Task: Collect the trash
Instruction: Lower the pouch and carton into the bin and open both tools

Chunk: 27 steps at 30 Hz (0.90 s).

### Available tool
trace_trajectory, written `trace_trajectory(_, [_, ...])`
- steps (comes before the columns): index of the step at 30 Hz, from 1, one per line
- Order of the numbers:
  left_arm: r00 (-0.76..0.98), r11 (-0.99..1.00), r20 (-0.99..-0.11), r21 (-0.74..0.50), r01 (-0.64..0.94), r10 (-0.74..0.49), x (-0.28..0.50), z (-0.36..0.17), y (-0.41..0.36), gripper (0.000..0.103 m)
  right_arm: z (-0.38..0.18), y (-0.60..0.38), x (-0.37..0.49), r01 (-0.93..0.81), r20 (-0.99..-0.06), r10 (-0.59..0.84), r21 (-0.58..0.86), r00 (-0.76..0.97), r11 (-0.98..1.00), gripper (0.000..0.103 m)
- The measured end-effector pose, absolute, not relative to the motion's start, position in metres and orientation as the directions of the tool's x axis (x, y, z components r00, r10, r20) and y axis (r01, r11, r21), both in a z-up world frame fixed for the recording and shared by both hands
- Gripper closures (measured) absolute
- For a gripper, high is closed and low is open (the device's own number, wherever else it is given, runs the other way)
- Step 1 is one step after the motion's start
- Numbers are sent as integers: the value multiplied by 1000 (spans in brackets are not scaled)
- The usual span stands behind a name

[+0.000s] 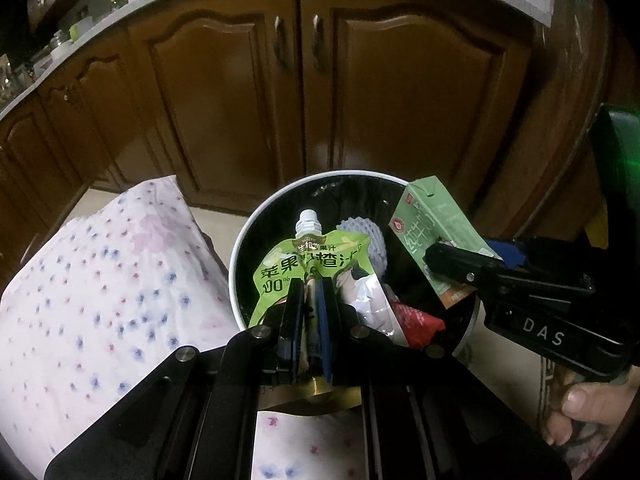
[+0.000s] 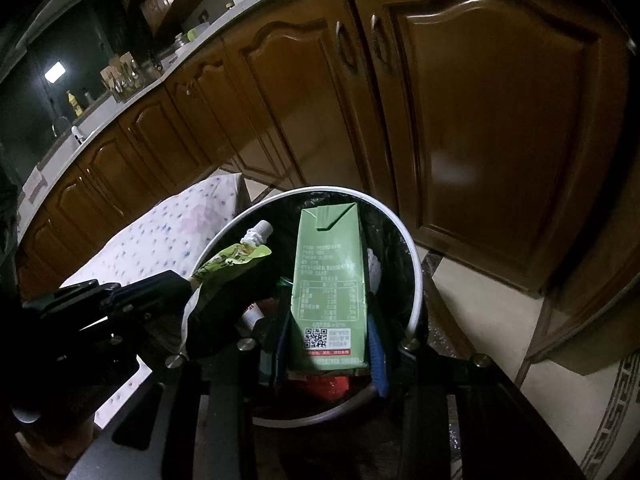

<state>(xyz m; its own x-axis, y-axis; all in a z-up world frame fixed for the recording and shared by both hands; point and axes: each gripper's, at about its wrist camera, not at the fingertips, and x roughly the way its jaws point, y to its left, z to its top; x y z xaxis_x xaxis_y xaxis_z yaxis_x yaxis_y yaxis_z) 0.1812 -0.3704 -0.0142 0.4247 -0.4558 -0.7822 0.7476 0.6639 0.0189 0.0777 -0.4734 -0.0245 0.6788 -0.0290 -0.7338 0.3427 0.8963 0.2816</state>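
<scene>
A round white trash bin (image 1: 240, 240) with a black liner stands on the floor, holding a white foam net (image 1: 366, 240) and red wrappers (image 1: 416, 320). My left gripper (image 1: 311, 292) is shut on a green juice pouch (image 1: 304, 264) with a white spout, held over the bin. My right gripper (image 2: 330, 344) is shut on a green milk carton (image 2: 330, 276), upright over the bin (image 2: 416, 280). The carton (image 1: 432, 232) and right gripper (image 1: 472, 268) show at the right of the left wrist view. The pouch (image 2: 228, 264) and left gripper (image 2: 132, 300) show at the left of the right wrist view.
Brown wooden cabinet doors (image 1: 320, 100) under a grey countertop (image 1: 100, 32) rise right behind the bin. A white floral cloth (image 1: 100, 300) covers a surface left of the bin. Beige floor tiles (image 2: 480, 304) lie to the right.
</scene>
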Motion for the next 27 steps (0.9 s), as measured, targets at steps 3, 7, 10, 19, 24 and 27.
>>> trace_trajectory(3, [417,661,-790,20,750,-449,183,-17,-372,96,-27,-474,80,344,-740,-28,278,672,897,70])
trace_trajectory(7, [409,659,-798,19,752,-443,183,-20,-374,96,-29,-473,82,341,-748,-25,274,664,899,70])
trace_trajectory(10, [403,658,-804,20,752,-436,185,-23,-376,96,-31,-472,85,341,-754,-24,267,656,901,70])
trace_trajectory(19, [392,664,-818,17,747,-421,190,-29,-379,96,-35,-473,89,340,-768,-18,262,640,903,70])
trace_trajectory(24, [397,662,-818,27,749,-416,190,-29,-380,96,-35,-473,91,341,-771,-21,257,636,904,70])
trace_trajectory(27, [397,661,-819,29,750,-415,189,-29,-381,96,-37,-474,92,347,-774,-25,255,633,902,70])
